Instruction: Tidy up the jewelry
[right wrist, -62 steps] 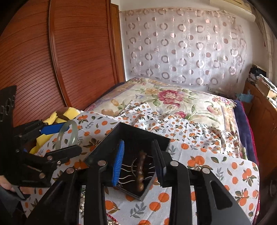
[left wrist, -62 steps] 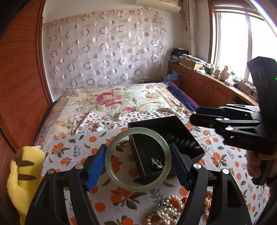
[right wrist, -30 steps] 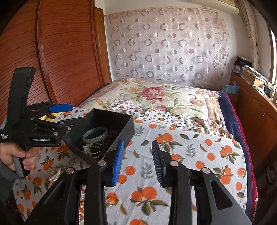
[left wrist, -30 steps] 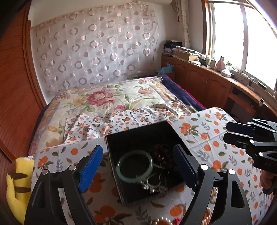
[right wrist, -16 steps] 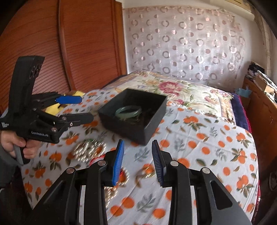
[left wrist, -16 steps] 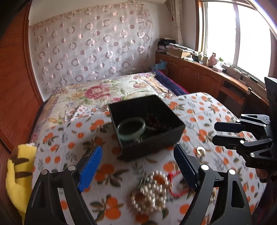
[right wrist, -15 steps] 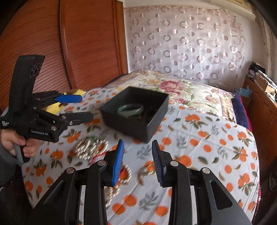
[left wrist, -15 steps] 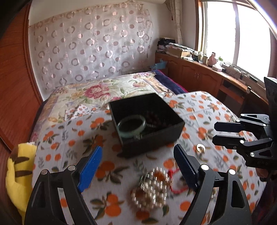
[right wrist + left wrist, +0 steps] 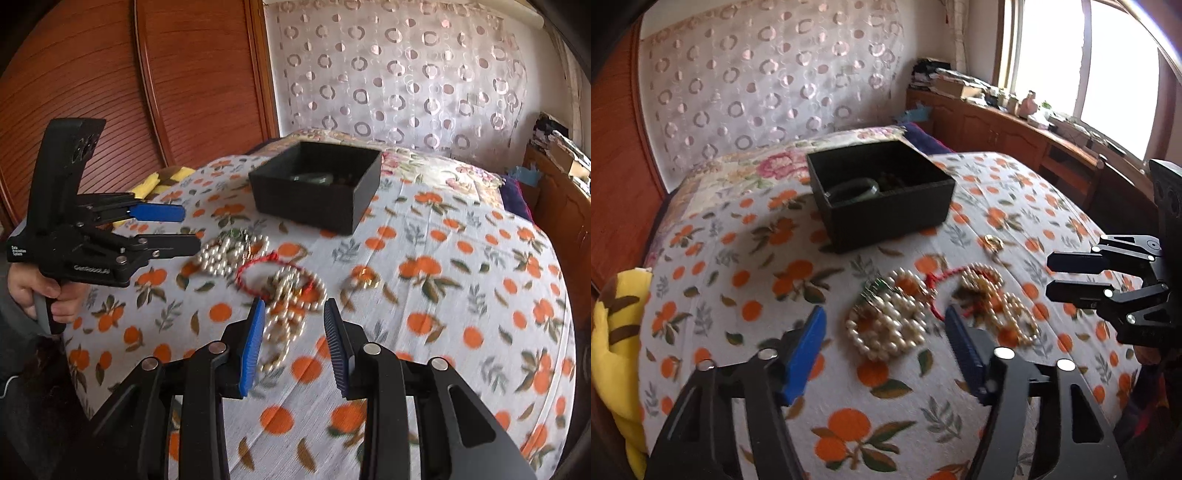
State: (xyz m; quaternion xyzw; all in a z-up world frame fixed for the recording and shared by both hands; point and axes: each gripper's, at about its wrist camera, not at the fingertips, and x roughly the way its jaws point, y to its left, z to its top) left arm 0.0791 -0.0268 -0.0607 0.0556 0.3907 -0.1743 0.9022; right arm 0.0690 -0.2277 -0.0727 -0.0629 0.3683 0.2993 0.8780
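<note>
A black open box (image 9: pixel 886 206) (image 9: pixel 317 192) stands on the orange-print cloth and holds a green jade bangle (image 9: pixel 851 189) and dark beads. Nearer lie a white pearl strand (image 9: pixel 886 325) (image 9: pixel 225 254), a red cord bracelet (image 9: pixel 266 275), a golden-beige bead necklace (image 9: pixel 1004 302) (image 9: pixel 291 314) and a small gold ring (image 9: pixel 993 242) (image 9: pixel 364 275). My left gripper (image 9: pixel 884 328) (image 9: pixel 184 230) is open and empty, just above the pearl strand. My right gripper (image 9: pixel 293 317) (image 9: pixel 1049 275) is open and empty, over the near end of the beige necklace.
A yellow plush toy (image 9: pixel 613 332) lies at the table's left edge. A bed with a floral cover (image 9: pixel 768 166) stands behind the table. Wooden cabinets (image 9: pixel 1015 136) run along the right under the window. A wooden panelled wall (image 9: pixel 110 92) is on the left.
The left gripper let go of the jade bangle, which now lies in the box. Both grippers pulled back from the box and came down over the loose jewelry nearer me.
</note>
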